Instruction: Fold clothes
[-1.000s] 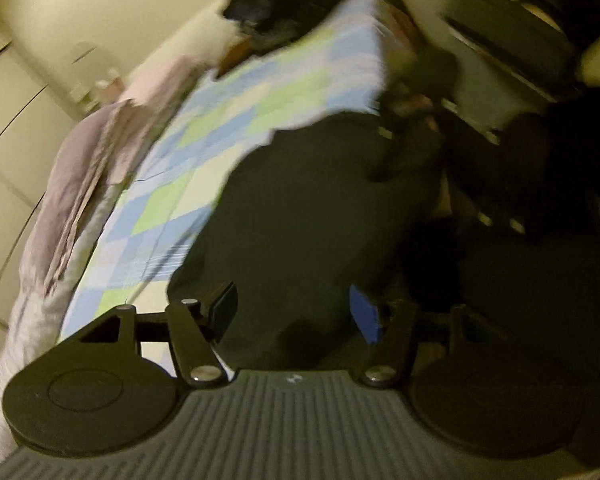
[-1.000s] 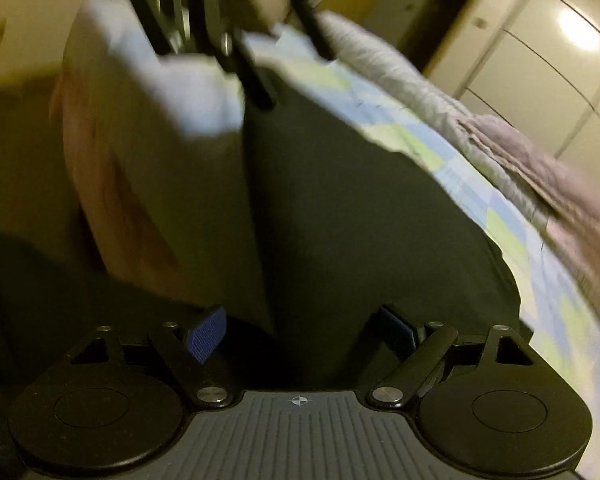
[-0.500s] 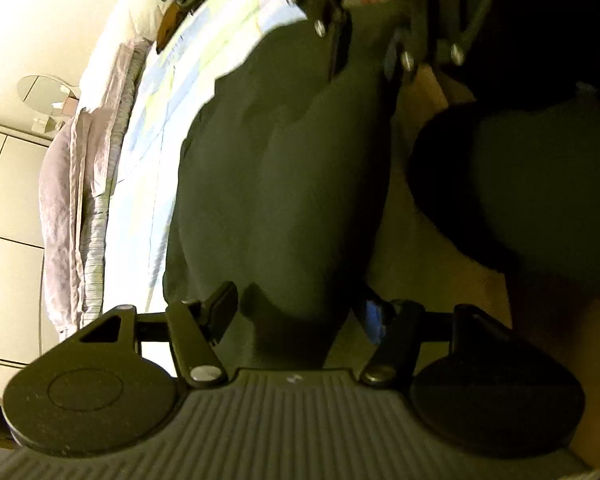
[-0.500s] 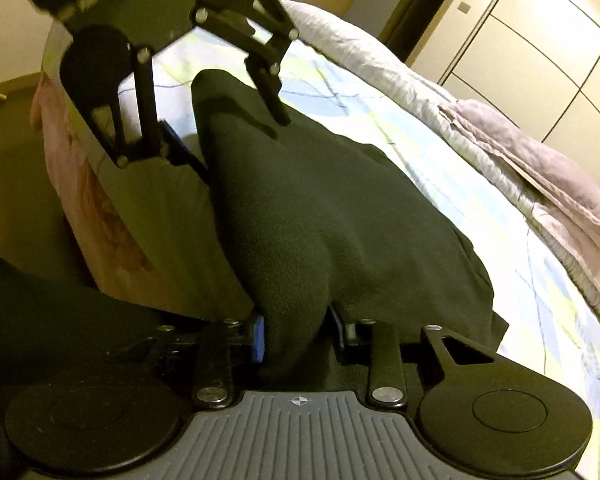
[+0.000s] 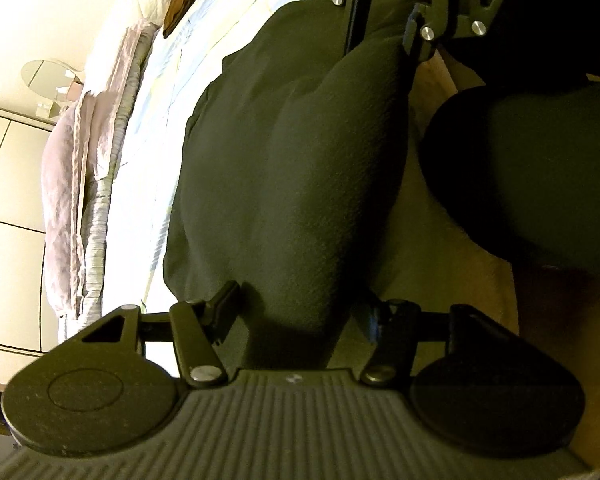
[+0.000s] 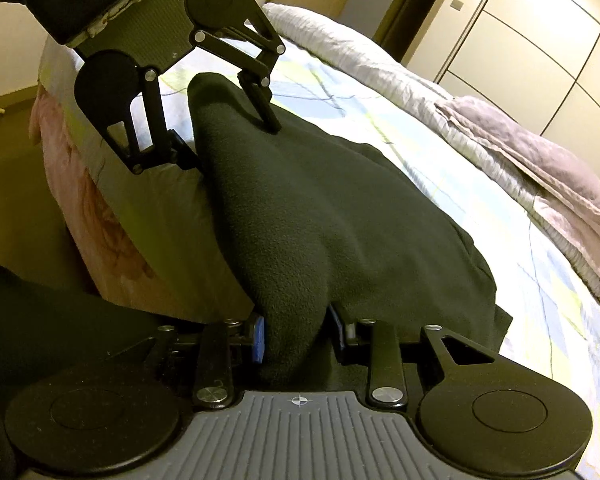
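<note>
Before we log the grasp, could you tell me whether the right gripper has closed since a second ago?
Yes. The right gripper was open; its jaws closed onto the dark garment at the bed edge.

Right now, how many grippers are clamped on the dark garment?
1 for certain. The right gripper pinches the dark garment's near edge. The left gripper straddles its far corner on the bed, fingers apart; whether they press is unclear.

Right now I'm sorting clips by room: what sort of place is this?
Most likely a bedroom: a bed with a patchwork sheet, a folded quilt along its far side, and built-in wardrobe doors behind.
</note>
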A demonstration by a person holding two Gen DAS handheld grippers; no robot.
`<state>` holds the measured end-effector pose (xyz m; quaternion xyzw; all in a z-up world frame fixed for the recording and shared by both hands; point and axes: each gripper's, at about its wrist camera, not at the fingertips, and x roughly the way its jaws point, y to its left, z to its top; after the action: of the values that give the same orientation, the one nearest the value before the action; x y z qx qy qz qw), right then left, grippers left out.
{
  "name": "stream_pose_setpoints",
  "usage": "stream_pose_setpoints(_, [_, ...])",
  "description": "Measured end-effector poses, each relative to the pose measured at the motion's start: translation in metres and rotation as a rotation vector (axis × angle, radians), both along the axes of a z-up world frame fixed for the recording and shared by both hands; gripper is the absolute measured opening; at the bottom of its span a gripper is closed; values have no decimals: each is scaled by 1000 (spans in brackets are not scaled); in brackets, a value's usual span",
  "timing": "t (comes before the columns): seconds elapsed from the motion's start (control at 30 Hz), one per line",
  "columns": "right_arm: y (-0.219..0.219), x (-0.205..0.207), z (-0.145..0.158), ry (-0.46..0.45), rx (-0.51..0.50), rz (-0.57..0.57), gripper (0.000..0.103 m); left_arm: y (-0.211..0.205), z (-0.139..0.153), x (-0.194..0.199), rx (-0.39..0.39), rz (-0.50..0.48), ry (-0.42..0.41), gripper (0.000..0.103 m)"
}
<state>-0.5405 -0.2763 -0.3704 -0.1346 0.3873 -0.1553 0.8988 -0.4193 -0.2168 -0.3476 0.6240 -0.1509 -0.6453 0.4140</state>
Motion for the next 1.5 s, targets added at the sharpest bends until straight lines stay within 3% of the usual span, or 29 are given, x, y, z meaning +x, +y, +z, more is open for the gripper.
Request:
stream_pose_setpoints(0.17, [3,1,-2,-2,-18,-11,31,12,-3,-9,-30,-50,-44,57])
stream_pose_setpoints(0.3, [13,3,-10,18,-87,-9,32,20,-10,-15,-45,-91,-74,56])
stream_pose_setpoints(0.43, [24,8,-25,71,-210,11,44,19,-19,-16,-55,-111,-122,52])
stream_pose_setpoints(0.5, [28,10,-31,98,-263,24,47,16,-20,-16,-47,-119,-133,32])
stream_pose_setpoints(0.6, [28,11,-34,118,-296,37,47,12,-11,-14,-49,-103,-68,21])
stream_pose_setpoints(0.77, [32,13,-33,114,-358,47,51,3,23,1,-62,-19,131,19])
stream_pose_setpoints(0.87, [29,16,-37,121,-387,34,52,0,24,1,-47,-19,134,20])
stream_pose_setpoints(0.93, [22,14,-33,111,-352,11,52,1,20,-1,-44,-26,103,21])
stream_pose_setpoints(0.97, [18,12,-30,106,-335,-1,37,2,17,-3,-41,-31,91,22])
stream_pose_setpoints(1.03, [15,7,-23,103,-320,-3,23,4,15,-4,-24,-43,75,21])
stream_pose_setpoints(1.17, [1,-3,8,100,-309,32,16,-6,37,2,-16,-36,149,20])
stream_pose_setpoints(1.33, [-45,2,74,45,-383,57,16,-44,94,20,-144,1,228,19])
stream_pose_setpoints(1.5, [-121,33,129,4,-498,70,16,-99,140,42,-290,41,203,18])
